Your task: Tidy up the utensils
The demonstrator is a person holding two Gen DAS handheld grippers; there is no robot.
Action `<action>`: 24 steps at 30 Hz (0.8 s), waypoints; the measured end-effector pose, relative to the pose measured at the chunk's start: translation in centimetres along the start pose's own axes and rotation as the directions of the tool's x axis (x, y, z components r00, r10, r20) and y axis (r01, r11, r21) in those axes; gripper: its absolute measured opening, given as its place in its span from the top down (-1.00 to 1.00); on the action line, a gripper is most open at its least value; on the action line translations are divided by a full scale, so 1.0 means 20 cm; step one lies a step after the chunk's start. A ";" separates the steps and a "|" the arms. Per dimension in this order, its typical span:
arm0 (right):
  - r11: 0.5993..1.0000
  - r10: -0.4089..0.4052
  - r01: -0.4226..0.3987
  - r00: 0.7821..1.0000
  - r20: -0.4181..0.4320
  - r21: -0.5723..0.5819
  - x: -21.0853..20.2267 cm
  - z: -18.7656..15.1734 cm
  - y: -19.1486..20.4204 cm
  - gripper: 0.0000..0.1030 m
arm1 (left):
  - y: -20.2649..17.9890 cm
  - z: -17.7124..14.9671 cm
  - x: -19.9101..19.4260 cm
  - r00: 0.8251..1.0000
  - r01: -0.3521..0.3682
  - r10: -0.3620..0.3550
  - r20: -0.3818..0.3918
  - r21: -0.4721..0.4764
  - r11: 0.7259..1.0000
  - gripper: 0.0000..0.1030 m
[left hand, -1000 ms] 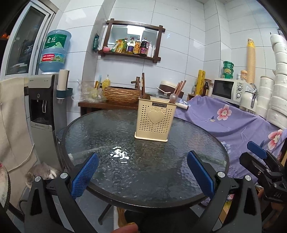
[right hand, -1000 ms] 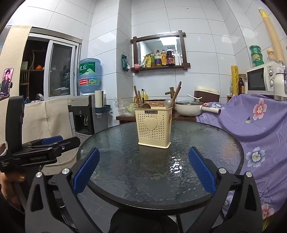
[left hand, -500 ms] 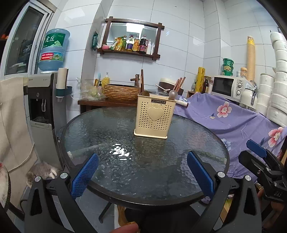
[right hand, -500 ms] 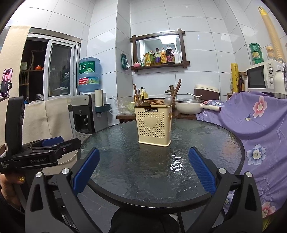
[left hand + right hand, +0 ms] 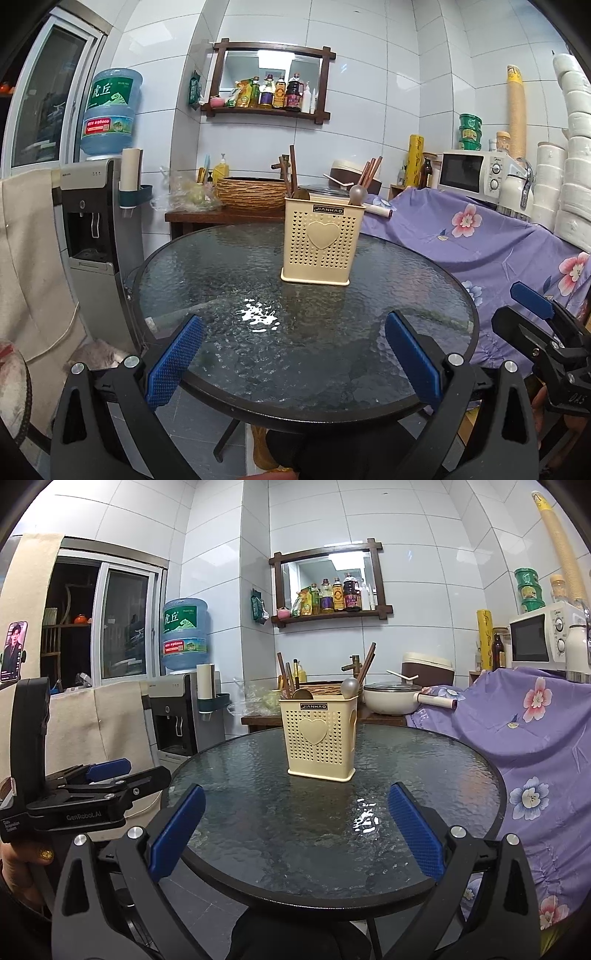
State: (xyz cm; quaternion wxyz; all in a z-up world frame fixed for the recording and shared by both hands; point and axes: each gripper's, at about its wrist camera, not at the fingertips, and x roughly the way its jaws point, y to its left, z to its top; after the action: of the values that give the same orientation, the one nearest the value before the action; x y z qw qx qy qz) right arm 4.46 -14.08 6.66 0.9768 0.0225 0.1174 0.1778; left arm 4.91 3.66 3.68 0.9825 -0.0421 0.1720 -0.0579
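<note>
Blue ribbed pads lined the left hand-held gripper (image 5: 291, 354), jaws wide and empty. At its twelve o'clock, well apart, stood the cream perforated plastic utensil holder (image 5: 320, 244), upright on the pebbled glass bench (image 5: 221, 280), wooden chopsticks (image 5: 370, 171) and spoons (image 5: 357, 193) pointing up. The right hand-held gripper (image 5: 295, 830), equally wide and empty, seemed about as near.

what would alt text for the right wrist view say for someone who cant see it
A cream utensil holder with a heart on its front stands on a round glass table, holding spoons and chopsticks. The right gripper is open over the table's near edge, its blue-padded fingers spread and empty. The left gripper sits at far left, empty.
</note>
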 end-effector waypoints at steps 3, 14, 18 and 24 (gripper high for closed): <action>1.000 0.002 -0.002 1.000 -0.003 0.004 0.00 0.00 0.00 -0.89 | 0.00 0.00 0.00 1.000 0.005 -0.005 -0.003 -0.003 1.000 -0.88; 1.000 0.004 -0.004 1.000 -0.004 0.006 0.01 0.00 0.00 -0.89 | 0.00 -0.01 0.00 1.000 0.002 -0.002 -0.005 0.001 1.000 -0.88; 1.000 0.001 -0.001 1.000 -0.001 0.009 0.00 0.00 0.00 -0.89 | 0.00 -0.01 0.00 1.000 -0.008 0.008 -0.003 0.006 1.000 -0.88; 1.000 -0.001 0.001 1.000 -0.005 0.015 0.01 -0.01 0.00 -0.89 | -0.01 -0.01 0.01 1.000 -0.016 0.016 -0.016 0.016 1.000 -0.88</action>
State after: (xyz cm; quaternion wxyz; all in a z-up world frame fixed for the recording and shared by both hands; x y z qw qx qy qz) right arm 4.65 -14.07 6.35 0.9764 0.0291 0.1213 0.1765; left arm 5.04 3.38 3.40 0.9818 -0.0326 0.1798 -0.0517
